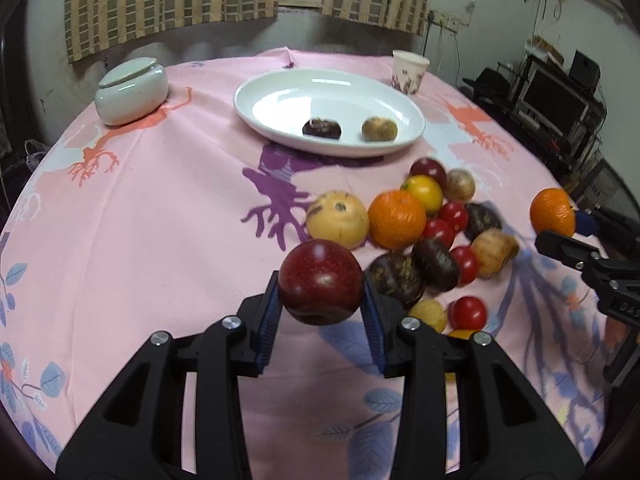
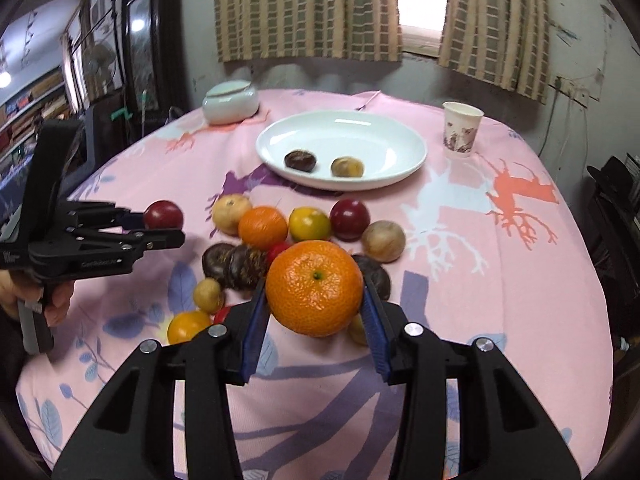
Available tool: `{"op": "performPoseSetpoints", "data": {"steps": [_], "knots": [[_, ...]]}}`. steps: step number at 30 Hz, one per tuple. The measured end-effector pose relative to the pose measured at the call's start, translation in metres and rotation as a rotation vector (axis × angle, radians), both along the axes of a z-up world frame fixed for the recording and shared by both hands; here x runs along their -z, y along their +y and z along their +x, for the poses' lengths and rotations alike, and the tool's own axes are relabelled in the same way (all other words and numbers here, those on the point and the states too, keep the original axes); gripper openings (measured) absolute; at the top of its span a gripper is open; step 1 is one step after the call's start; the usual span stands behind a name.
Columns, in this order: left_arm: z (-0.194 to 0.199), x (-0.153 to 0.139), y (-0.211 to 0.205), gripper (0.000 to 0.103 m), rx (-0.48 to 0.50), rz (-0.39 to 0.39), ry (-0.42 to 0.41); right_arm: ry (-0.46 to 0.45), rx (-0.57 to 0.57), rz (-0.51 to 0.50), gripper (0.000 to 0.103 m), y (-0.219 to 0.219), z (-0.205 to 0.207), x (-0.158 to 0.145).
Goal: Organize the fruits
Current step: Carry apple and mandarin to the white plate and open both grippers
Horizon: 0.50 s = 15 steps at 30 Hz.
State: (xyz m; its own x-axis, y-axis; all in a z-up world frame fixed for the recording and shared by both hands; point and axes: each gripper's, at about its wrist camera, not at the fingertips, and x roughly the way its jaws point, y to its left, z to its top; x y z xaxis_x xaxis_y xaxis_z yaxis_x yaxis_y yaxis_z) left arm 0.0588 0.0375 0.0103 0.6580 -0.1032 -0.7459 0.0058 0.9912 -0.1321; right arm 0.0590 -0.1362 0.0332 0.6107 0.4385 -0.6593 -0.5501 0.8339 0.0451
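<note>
The tabletop, draped in a pink patterned cloth, is carrying a white oval plate toward twelve o'clock, already holding two small fruits, one dark and one tan. A loose pile of fruits is lying between the plate and the two tools, at about two o'clock from the left claw. The left claw is gripping a dark red plum between its blue pads, clear above the cloth. The right claw is clamping an orange, lifted over the pile, with the plate ahead at twelve o'clock. To do this step well, both hands are probably best carrying their fruit level toward the plate, keeping the squeeze gentle but steady, approaching one at a time so the tools are not colliding, and lowering each fruit onto bare plate beside the two already there before letting go, so nothing is rolling off the shallow rim.
</note>
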Motion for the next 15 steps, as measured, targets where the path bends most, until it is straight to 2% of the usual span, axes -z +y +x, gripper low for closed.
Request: {"op": "performPoseSetpoints", "data": {"steps": [4,8,13,15], "knots": [[0.012,-0.019,0.003,0.038,0.020,-0.016,-0.003,-0.026,0.037,0.015,0.045,0.000,0.019,-0.023],[0.048,-0.035,0.011,0.038,-0.004,-0.013,-0.026,-0.042,0.033,0.031,0.045,0.005,0.059,-0.036],[0.109,-0.035,0.019,0.038,-0.045,0.016,-0.053,-0.036,0.095,0.045,0.045,0.016,0.123,-0.026],[0.133,-0.030,0.020,0.038,-0.066,0.034,-0.048,0.007,0.131,0.030,0.045,0.023,0.151,-0.013]]}}
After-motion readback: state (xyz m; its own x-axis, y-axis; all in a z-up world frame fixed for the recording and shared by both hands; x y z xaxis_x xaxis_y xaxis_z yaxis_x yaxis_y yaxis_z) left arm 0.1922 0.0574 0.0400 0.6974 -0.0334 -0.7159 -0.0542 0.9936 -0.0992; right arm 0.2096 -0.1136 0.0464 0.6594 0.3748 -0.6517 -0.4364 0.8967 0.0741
